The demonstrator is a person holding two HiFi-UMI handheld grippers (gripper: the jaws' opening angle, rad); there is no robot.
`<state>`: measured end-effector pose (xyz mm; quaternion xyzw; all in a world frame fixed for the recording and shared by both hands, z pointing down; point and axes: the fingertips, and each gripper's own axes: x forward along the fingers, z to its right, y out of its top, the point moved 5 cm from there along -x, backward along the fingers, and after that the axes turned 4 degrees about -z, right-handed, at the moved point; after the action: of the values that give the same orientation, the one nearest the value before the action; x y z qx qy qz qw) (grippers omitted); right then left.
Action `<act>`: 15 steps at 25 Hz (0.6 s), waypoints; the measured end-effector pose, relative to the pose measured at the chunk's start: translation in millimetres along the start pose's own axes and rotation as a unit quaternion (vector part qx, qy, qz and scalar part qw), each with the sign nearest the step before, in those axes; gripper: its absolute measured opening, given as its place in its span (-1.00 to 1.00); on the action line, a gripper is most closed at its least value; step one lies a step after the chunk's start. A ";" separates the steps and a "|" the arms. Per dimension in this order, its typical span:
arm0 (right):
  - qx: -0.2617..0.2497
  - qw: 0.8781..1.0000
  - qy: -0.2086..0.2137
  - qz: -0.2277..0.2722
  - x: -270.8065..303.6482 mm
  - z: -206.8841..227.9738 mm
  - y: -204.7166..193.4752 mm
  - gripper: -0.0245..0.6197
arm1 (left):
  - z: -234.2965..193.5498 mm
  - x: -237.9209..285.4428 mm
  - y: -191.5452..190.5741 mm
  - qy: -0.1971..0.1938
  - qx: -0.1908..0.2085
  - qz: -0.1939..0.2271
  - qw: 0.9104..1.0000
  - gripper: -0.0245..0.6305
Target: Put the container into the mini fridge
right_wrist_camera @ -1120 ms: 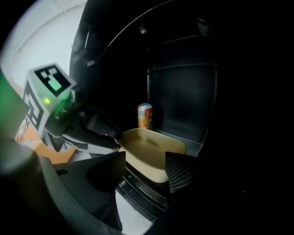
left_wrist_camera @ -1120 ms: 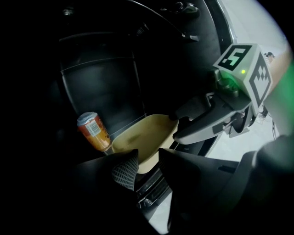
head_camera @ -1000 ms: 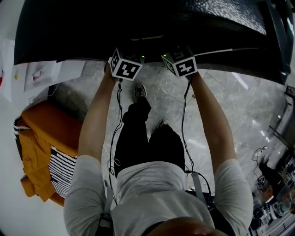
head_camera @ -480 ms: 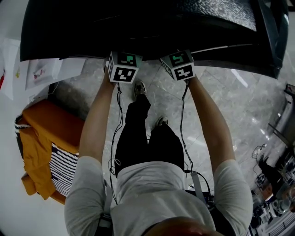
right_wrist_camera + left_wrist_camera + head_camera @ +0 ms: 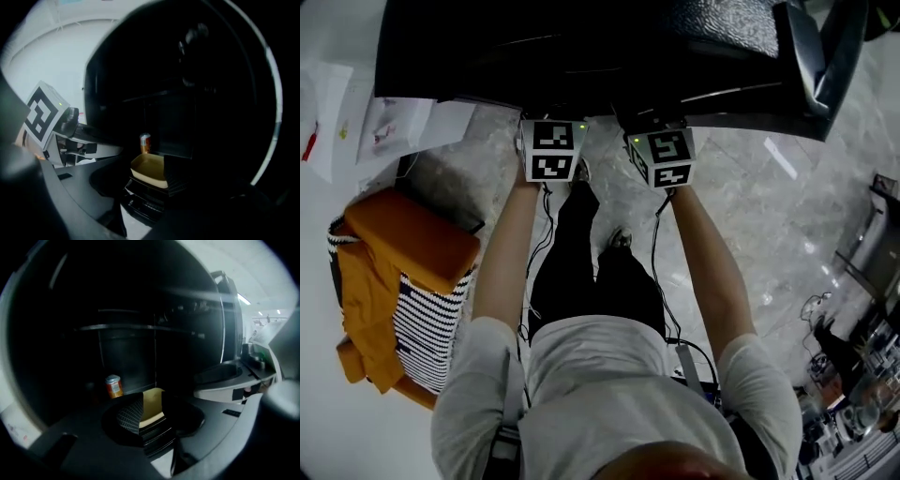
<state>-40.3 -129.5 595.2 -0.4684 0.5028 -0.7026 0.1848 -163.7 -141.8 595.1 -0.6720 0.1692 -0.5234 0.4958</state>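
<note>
- Orange jacket (image 5: 389, 267), far left of the head view, draped over black-and-white striped fabric (image 5: 427, 323).
- White paper sheets (image 5: 394, 127), above the jacket, just beside the fridge's left edge.
- Black mini fridge (image 5: 609, 47), across the top of the head view. Its interior is dark, and 1 wire shelf (image 5: 140, 327) shows in the left gripper view.
- Left gripper (image 5: 152, 402), with its marker cube (image 5: 551, 150) at the fridge's front edge. The jaws are clamped on 1 side of the container, ribbed pad (image 5: 130, 416) against its wall.
- Beige shallow container (image 5: 151, 409), held between the 2 grippers at the fridge's dark opening. It is hidden in the head view — whether it rests on a surface cannot be told.
- Orange drinks can (image 5: 113, 386), upright inside the fridge, behind the container and apart from it.
- Right gripper (image 5: 152, 174), with its marker cube (image 5: 661, 157) near the left one. The jaws are closed on the container's opposite side.
- Grey marble floor (image 5: 750, 216), lower right, under the person's arms.
</note>
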 end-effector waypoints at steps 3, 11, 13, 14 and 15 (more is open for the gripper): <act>-0.008 1.000 -0.025 0.013 -27.5 -9.2 14.3 -0.38 | 10.3 -27.4 9.4 0.011 -0.025 0.016 1.000 -0.53; -0.005 0.998 -0.052 0.037 -102.8 -45.7 54.6 -0.68 | 51.4 -102.9 19.8 0.010 -0.119 0.020 0.993 -0.54; -0.009 0.998 -0.053 0.036 -114.8 -53.2 59.2 -0.70 | 60.1 -117.7 21.7 0.010 -0.135 0.016 0.991 -0.54; -0.010 0.998 -0.054 0.034 -120.8 -56.4 60.3 -0.70 | 65.2 -124.7 22.1 0.012 -0.133 0.013 0.991 -0.54; -0.008 0.998 -0.054 0.031 -127.7 -59.4 60.5 -0.71 | 71.6 -132.2 21.9 0.014 -0.128 0.009 0.992 -0.54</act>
<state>-40.3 -30.3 478.3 -0.4917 0.5122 -0.6657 0.2296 -147.1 -18.0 508.6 -0.7209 0.2474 -0.5027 0.4079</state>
